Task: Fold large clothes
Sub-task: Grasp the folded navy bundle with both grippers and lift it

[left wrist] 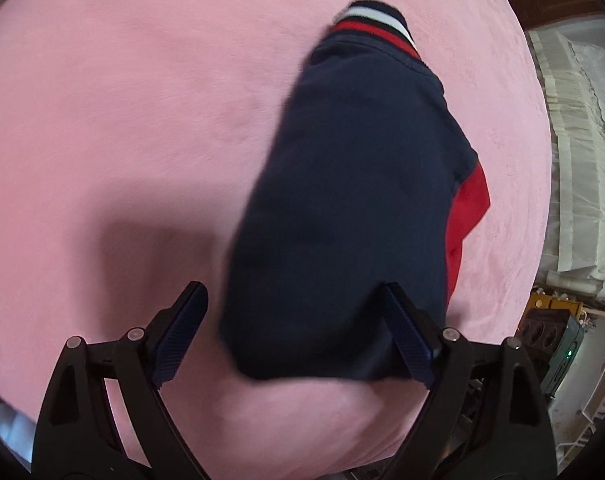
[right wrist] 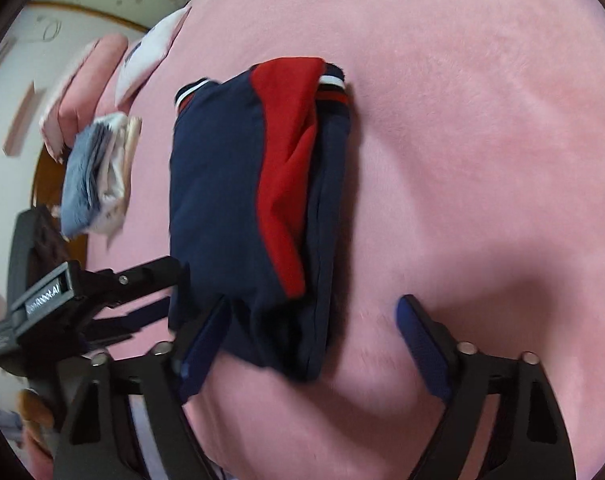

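A navy and red garment (left wrist: 350, 208) with red-white-navy striped ribbing lies folded into a narrow bundle on the pink blanket (left wrist: 122, 120). My left gripper (left wrist: 294, 320) is open, its fingers on either side of the bundle's near end, the right finger (left wrist: 408, 332) touching the cloth. In the right wrist view the same garment (right wrist: 254, 208) shows its red panel on top. My right gripper (right wrist: 314, 332) is open over the bundle's near end, with its left finger (right wrist: 206, 340) against the cloth. The left gripper (right wrist: 142, 296) also shows there, at the bundle's left corner.
A stack of folded clothes (right wrist: 94, 176) lies at the blanket's left edge, with pink and white pillows (right wrist: 142, 52) behind it. White bedding (left wrist: 578, 160) and a green-lit device (left wrist: 558, 344) sit beyond the blanket's right edge.
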